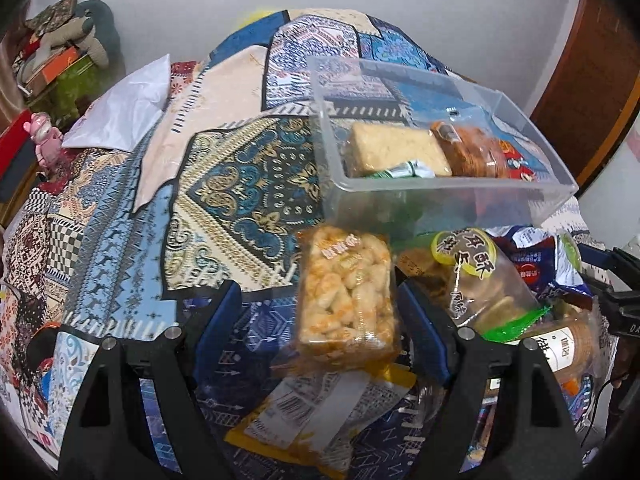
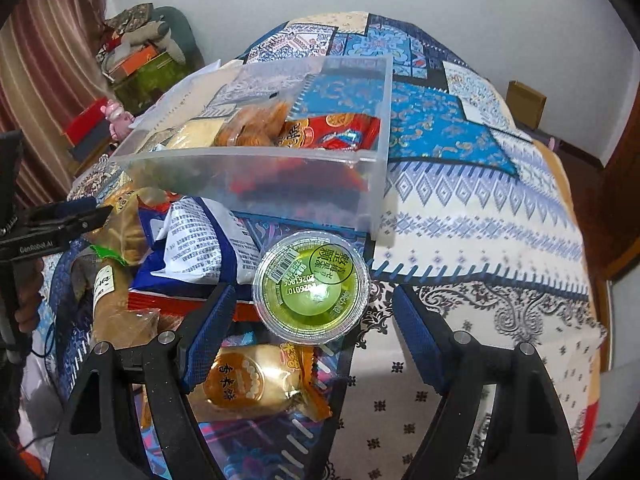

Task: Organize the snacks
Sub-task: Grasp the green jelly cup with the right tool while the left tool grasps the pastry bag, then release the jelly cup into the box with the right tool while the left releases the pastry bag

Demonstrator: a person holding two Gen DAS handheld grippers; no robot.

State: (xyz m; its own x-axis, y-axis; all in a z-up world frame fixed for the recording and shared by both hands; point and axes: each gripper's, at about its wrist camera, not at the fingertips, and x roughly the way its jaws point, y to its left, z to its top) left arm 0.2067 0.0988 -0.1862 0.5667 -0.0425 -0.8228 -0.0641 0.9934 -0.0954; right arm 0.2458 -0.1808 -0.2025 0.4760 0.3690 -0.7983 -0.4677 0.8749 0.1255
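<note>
A clear plastic bin (image 1: 452, 190) (image 2: 256, 160) stands on the patterned bedspread and holds a pale rice cake (image 1: 396, 150), a round brown biscuit pack (image 1: 472, 152) and a red packet (image 2: 336, 132). My left gripper (image 1: 320, 316) is open; a clear pack of puffed rice snack (image 1: 346, 296) lies between its fingers, touching neither that I can see. My right gripper (image 2: 310, 316) is open around a green jelly cup (image 2: 312, 286), with gaps on both sides. A pile of snack bags lies in front of the bin, among them a blue-white bag (image 2: 196, 244) and an orange-wrapped cake (image 2: 256, 380).
A yellow packet with a barcode (image 1: 316, 412) lies below the rice snack. A white bag (image 1: 124, 108) lies at the bed's far left. Boxes and a plush toy (image 2: 140, 48) are stacked by the wall. A wooden door (image 1: 580, 80) stands on the right. The left gripper shows in the right wrist view (image 2: 60, 220).
</note>
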